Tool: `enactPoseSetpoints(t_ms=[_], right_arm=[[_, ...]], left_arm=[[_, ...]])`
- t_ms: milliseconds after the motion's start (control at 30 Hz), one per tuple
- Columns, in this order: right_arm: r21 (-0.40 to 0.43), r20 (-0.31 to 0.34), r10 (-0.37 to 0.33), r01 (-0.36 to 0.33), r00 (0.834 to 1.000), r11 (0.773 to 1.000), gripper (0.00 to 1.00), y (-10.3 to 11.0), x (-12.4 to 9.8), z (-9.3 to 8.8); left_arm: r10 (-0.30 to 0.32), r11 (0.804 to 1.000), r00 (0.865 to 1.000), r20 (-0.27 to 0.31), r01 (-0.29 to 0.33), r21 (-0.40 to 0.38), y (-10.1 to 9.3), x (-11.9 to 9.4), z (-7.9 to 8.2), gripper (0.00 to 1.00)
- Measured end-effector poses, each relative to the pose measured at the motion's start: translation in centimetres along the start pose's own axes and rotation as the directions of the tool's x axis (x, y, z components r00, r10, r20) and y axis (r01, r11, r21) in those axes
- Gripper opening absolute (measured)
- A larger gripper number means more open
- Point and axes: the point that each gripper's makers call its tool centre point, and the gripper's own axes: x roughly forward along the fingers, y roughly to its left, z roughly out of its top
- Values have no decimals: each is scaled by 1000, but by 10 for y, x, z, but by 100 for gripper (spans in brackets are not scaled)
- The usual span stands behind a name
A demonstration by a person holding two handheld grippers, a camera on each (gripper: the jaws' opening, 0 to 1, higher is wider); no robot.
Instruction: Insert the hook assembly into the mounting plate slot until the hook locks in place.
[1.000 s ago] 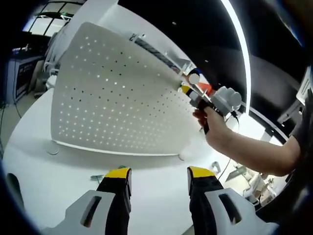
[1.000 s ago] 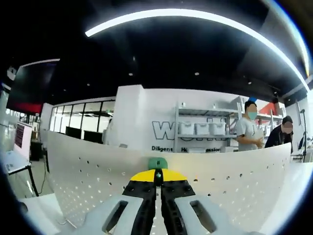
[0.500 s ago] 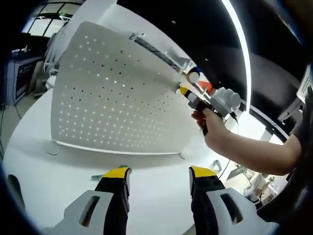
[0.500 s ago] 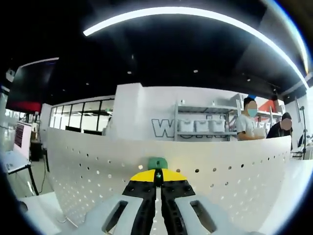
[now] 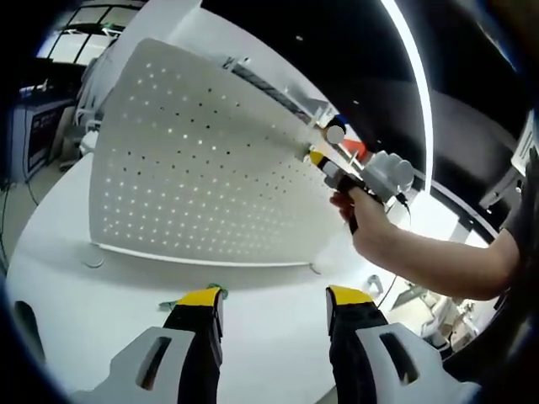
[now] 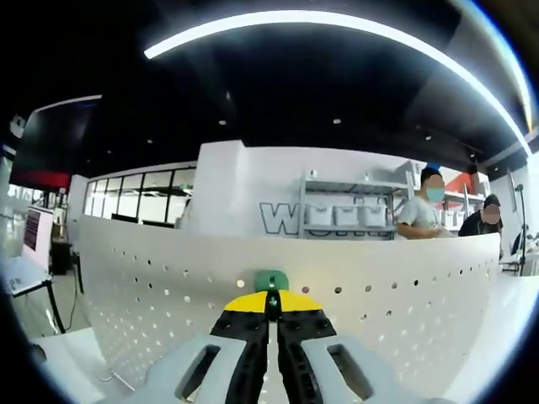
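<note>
The green hook [image 6: 271,280] is pinched at the tips of the right gripper [image 6: 271,305] (jaws closed on it), touching the white pegboard [image 6: 404,303] near its top edge. The left gripper [image 5: 274,296] stands open above the table [image 5: 101,303].

Left gripper view faces the pegboard [image 5: 202,168] from afar; right gripper view close up.
</note>
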Motion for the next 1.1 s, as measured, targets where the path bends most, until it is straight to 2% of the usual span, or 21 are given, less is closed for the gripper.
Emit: enactPoseSetpoints(t_ms=[167, 333, 433, 633, 1000, 1100], right_arm=[[21, -16, -2, 2, 1000, 1000, 0, -1, 0, -7], [10, -11, -2, 2, 1000, 1000, 0, 0, 2, -6], [43, -3, -3, 4, 1000, 999, 0, 0, 2, -7], [39, 26, -4, 2, 1000, 999, 0, -1, -2, -1], [40, 99, -11, 7, 995, 999, 0, -5, 4, 25], [51, 103, -8, 3, 995, 999, 0, -4, 5, 24]], left_arm=[[-2, 1000, 1000, -1, 2, 4, 0, 0, 0, 50], [1, 1000, 1000, 2, -1, 3, 1, -1, 1, 50], [1, 1000, 1000, 2, -1, 2, 1, -1, 2, 50], [6, 1000, 1000, 3, -6, 4, 3, -1, 1, 50], [6, 1000, 1000, 1, -6, 2, 3, 1, 1, 49], [7, 1000, 1000, 2, -7, -1, 3, 1, 0, 49]])
